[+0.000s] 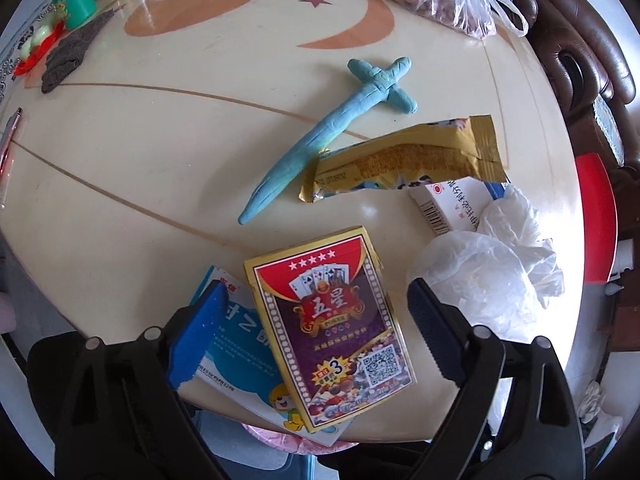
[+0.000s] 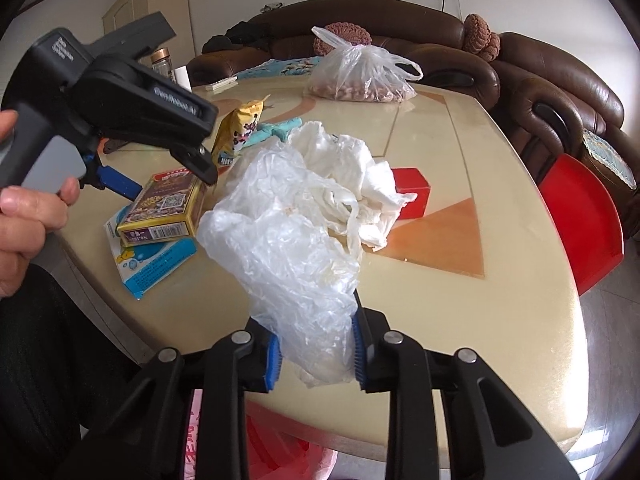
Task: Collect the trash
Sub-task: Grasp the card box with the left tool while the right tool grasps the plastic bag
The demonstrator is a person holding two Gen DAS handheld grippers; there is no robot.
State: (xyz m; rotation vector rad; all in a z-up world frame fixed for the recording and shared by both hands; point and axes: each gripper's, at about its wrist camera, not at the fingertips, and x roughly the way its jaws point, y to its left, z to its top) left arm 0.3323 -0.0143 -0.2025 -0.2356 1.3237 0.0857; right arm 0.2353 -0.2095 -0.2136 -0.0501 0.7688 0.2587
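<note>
Between the pads of the right tongs (image 2: 314,354), a crumpled clear plastic bag (image 2: 288,240) is clamped, its bulk lying ahead on the tabletop (image 2: 500,320). The left tongs (image 1: 316,312) stand apart, straddling a playing-card box (image 1: 332,328) stacked on a blue-and-white box (image 1: 240,364).

Bright daylight, fisheye-warped edges, perhaps slight glare
</note>
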